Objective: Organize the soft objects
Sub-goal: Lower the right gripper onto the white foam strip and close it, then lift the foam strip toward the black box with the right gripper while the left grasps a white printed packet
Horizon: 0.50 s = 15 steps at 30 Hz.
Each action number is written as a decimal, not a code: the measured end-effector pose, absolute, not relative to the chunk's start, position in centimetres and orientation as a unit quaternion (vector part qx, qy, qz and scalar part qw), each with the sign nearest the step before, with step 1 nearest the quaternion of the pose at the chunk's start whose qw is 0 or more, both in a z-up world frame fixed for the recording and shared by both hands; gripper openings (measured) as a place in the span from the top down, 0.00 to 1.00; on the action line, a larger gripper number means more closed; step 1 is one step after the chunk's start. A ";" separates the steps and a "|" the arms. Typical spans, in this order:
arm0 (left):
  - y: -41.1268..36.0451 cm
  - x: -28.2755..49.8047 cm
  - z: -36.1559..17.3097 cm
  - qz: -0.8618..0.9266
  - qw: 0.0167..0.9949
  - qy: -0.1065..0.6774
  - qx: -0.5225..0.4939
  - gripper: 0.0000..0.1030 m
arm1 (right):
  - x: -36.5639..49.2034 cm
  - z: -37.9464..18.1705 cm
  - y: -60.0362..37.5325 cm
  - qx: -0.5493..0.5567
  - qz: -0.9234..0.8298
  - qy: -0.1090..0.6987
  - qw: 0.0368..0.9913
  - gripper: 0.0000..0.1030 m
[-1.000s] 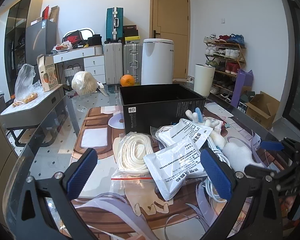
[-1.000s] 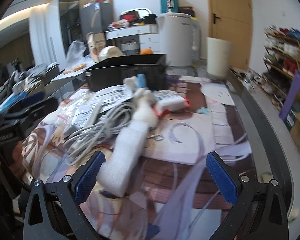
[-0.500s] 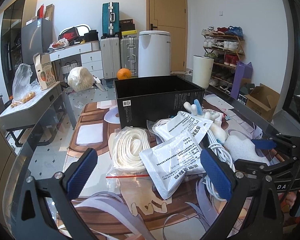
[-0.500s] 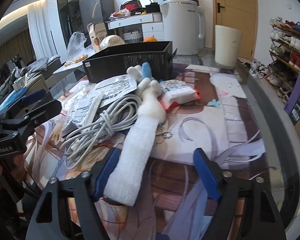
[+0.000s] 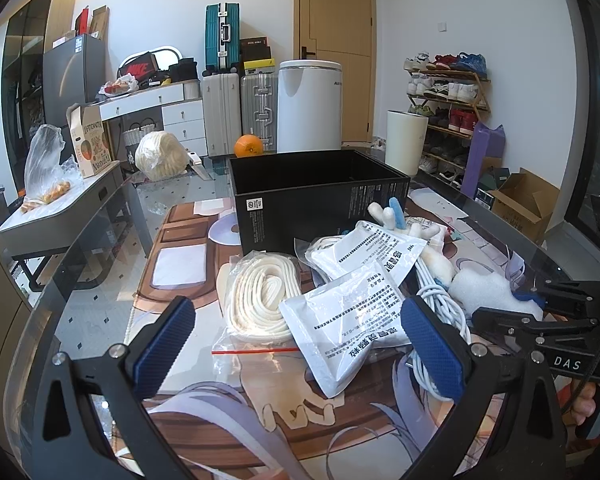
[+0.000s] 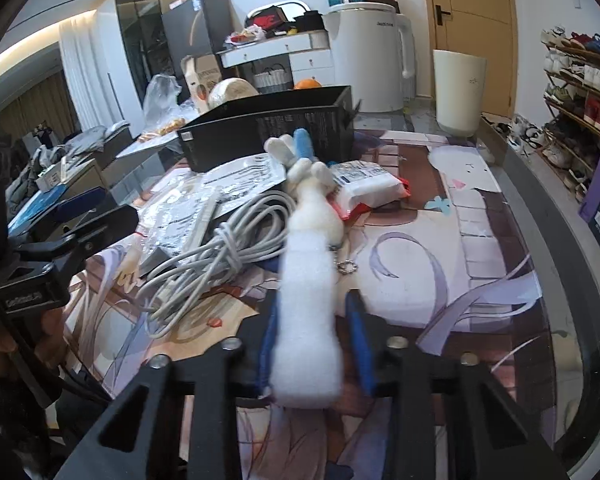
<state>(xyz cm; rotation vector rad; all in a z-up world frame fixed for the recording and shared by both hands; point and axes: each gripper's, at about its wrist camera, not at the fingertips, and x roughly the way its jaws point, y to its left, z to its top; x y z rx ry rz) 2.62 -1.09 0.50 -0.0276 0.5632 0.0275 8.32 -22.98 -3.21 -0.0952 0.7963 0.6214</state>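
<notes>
Right gripper [image 6: 314,344] fingers pinching the white plush toy [image 6: 308,280] — left gripper [image 5: 298,344] fingers spread above bagged rope [image 5: 260,300].

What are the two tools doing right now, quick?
Left tool: open, holding nothing, above the white packets.
Right tool: shut on the white plush toy.

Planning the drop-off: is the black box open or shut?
Open. The black box has no lid on top, and its dark inner walls show; whether anything lies inside cannot be told.
</notes>
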 end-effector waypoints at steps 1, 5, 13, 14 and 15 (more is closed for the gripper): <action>-1.1 2.6 0.5 0.013 0.960 0.278 -0.013 0.00 | 8.2 -3.3 -22.9 -0.046 0.304 0.380 0.872 0.78; -1.2 2.8 0.5 0.009 0.958 0.286 -0.012 0.00 | 7.5 -3.1 -22.7 -0.054 0.310 0.366 0.876 0.79; -2.5 4.8 -0.1 -0.006 0.944 0.330 -0.020 0.00 | 6.8 -2.2 -23.6 -0.054 0.304 0.344 0.886 0.79; -2.6 5.1 -0.2 -0.005 0.942 0.336 -0.023 0.00 | 6.8 -2.2 -23.7 -0.053 0.304 0.345 0.887 0.79; -2.6 5.3 -0.3 -0.005 0.940 0.340 -0.025 0.00 | 6.8 -2.2 -23.8 -0.052 0.304 0.345 0.886 0.79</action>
